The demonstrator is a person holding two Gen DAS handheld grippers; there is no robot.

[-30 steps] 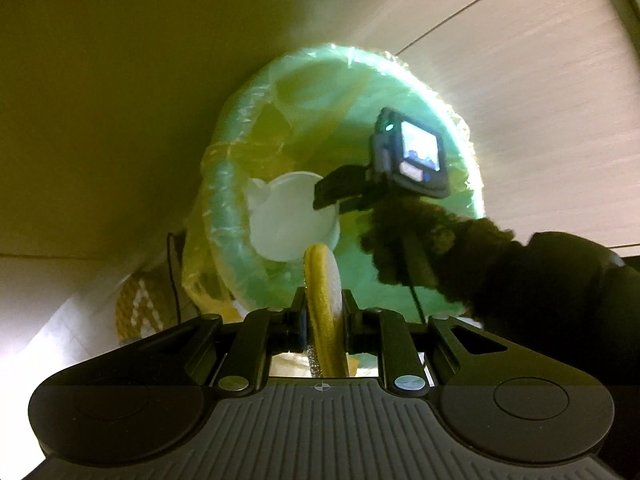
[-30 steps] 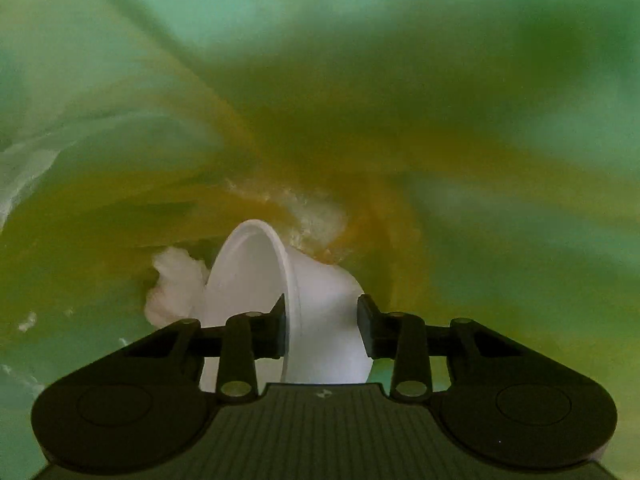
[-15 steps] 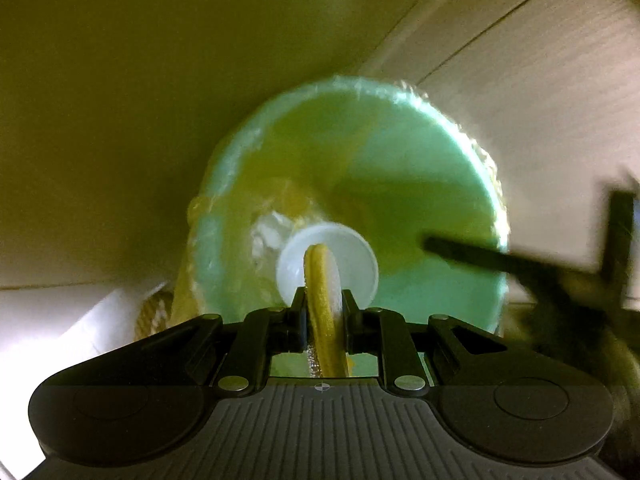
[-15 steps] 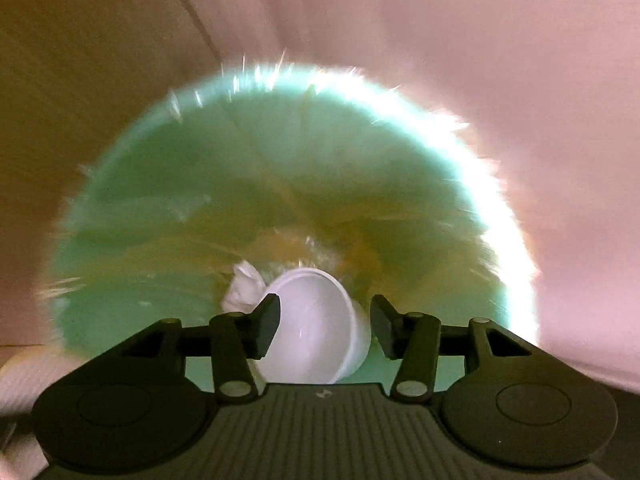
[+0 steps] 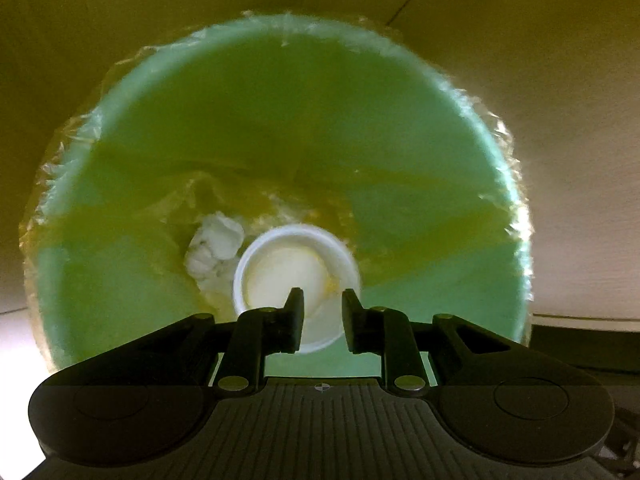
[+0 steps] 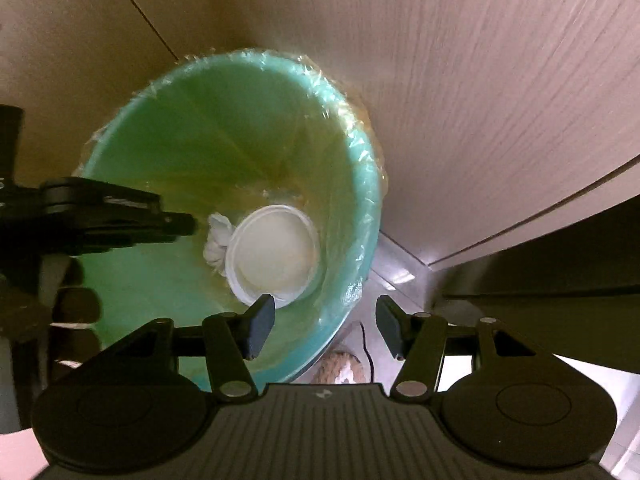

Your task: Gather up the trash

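Both claws point steeply down toward a green bin (image 5: 160, 300) lined with a thin clear bag (image 5: 508, 152), and neither has anything between its fingers. Seen from the left wrist, the left claw (image 5: 319, 322) hangs over the bin's mouth with its jaws opening, a modest gap between them; through that gap shows a white paper cup (image 5: 288, 268) lying at the bottom of the bin, mouth turned up toward the camera. Just to the left of the cup, touching it, sits a crumpled white tissue (image 5: 216, 246). From the right wrist, the right claw (image 6: 326, 326) sits higher and off toward the bin's near right rim, its jaws also opening and standing wider apart than the left pair, with only the bin's edge and a strip of pale floor (image 6: 396, 268) behind the gap. That view shows the same cup (image 6: 276, 256) and tissue (image 6: 218, 240) deep inside the bin (image 6: 168, 152). On its left side the dark body of the left claw (image 6: 176, 226) reaches in over the bin, and below it are the fingers of a gloved hand (image 6: 76, 304). Pale wood-grain panels (image 6: 480, 80) rise behind and beside the bin.
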